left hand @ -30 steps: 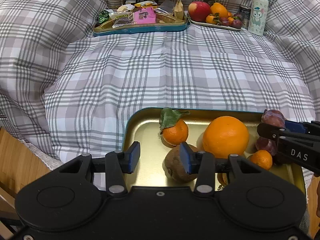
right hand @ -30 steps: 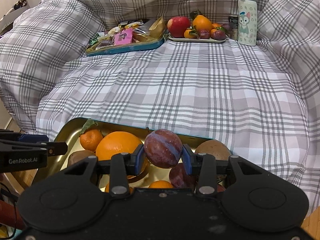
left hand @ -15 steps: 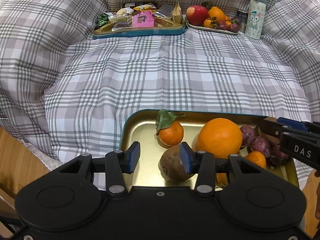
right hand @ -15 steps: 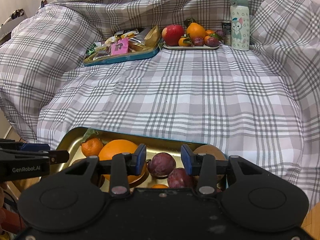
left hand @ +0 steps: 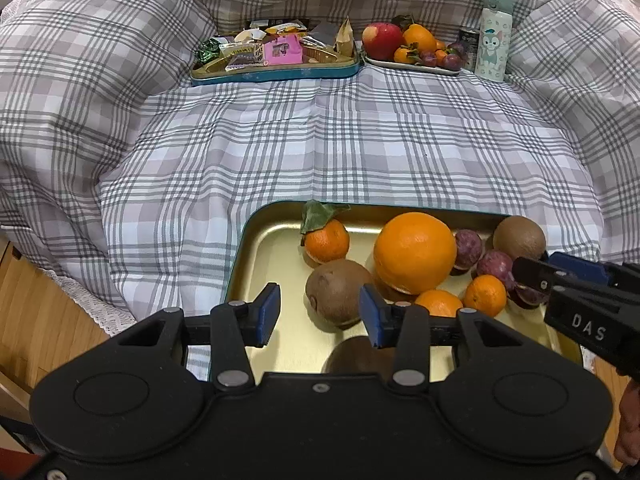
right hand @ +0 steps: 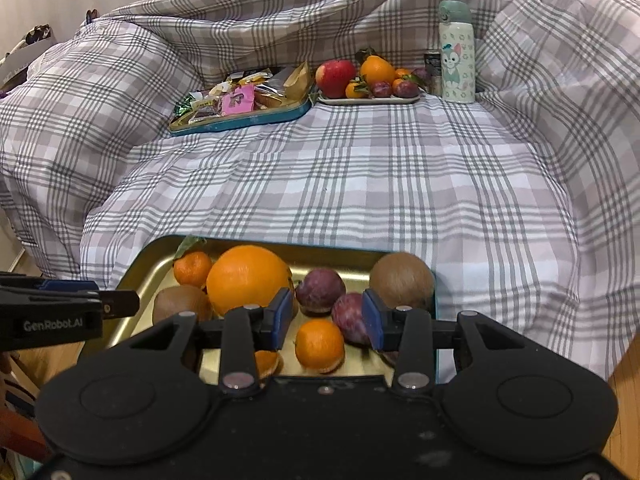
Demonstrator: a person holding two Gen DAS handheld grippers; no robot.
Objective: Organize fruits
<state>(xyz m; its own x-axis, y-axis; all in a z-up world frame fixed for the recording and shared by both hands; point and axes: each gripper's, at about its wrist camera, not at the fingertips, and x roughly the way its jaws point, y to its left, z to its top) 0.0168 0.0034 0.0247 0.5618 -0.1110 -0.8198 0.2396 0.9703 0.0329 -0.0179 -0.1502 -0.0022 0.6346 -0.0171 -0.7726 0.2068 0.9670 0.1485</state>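
While we are holding both claws over the near tray, these lines are telling what shows.

Hidden: we are seeing a brown fruit [left hand: 356,354] half cut off behind the left gripper [left hand: 319,316] body; a small orange [right hand: 267,362] and a dark fruit at the right pad are mostly covered in the right wrist view.

Hard to make out: the wrappers in the far snack tin [left hand: 276,68] are blurring together.

Left claw: its blue pads are standing apart with nothing between them; a kiwi [left hand: 338,292] is lying beyond them on the tray.

Right claw: the right gripper [right hand: 327,318] is gaping too, gripping nothing; a mandarin [right hand: 319,345] and a plum [right hand: 350,318] are lying below the gap.

Fruit: a large orange [left hand: 414,252], a leafed mandarin [left hand: 326,238], plums and kiwis are sitting in the near gold tray [left hand: 272,248].

Textures: the tray is looking smooth and metallic with rounded corners; the kiwis fuzzy and oval; the plaid bedding [left hand: 360,140] soft and rumpled.

Far side: a plate of fruit [left hand: 412,46] is sitting beside a cartoon bottle [left hand: 493,36].
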